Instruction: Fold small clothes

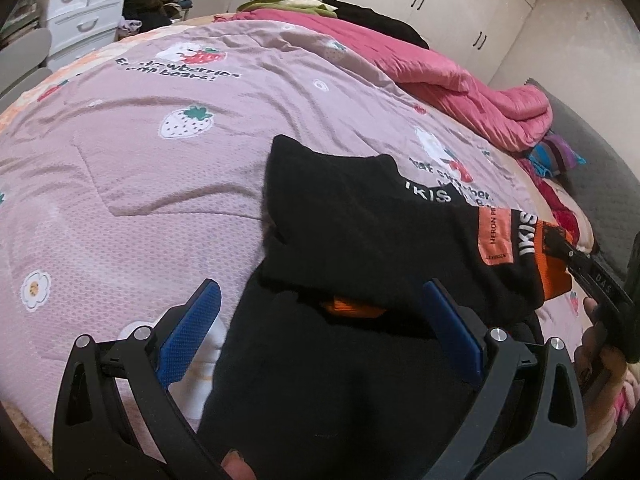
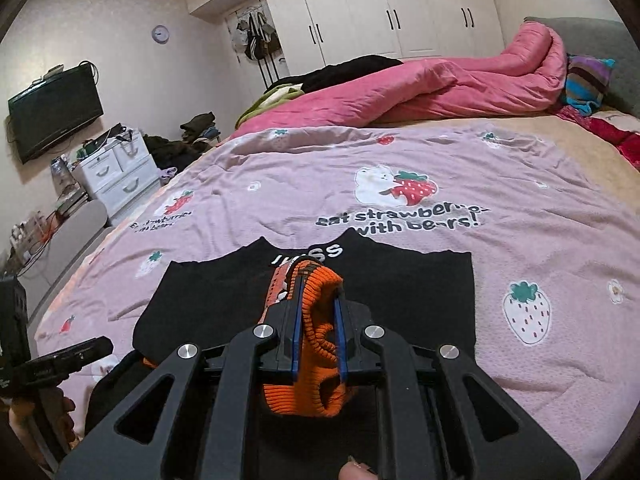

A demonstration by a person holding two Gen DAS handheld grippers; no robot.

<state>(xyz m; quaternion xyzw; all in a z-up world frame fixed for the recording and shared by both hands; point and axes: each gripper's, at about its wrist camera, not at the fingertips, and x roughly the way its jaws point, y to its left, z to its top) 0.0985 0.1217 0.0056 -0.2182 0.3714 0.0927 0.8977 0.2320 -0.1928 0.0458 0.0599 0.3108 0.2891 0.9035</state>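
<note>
A small black sweater [image 1: 360, 220] with white lettering and an orange patch lies on the pink strawberry-print bedspread [image 1: 140, 160]. My right gripper [image 2: 318, 280] is shut on its orange ribbed cuff [image 2: 320, 320] and holds that sleeve lifted over the black body [image 2: 420, 292]. In the left wrist view the right gripper [image 1: 560, 246] comes in from the right edge with the orange cuff [image 1: 550, 276] in it. My left gripper [image 1: 320, 308] stands open low over the sweater's near part, the blue pads [image 1: 206, 312] wide apart and pressing on nothing. It also shows at the left edge as the left gripper [image 2: 80, 354].
A rumpled pink quilt [image 2: 460, 80] and a striped cloth [image 2: 588, 80] lie at the far side of the bed. A white drawer chest [image 2: 116, 172], a wall television [image 2: 56, 112] and a heap of dark clothes [image 2: 188, 136] stand left; white wardrobes [image 2: 380, 8] line the back.
</note>
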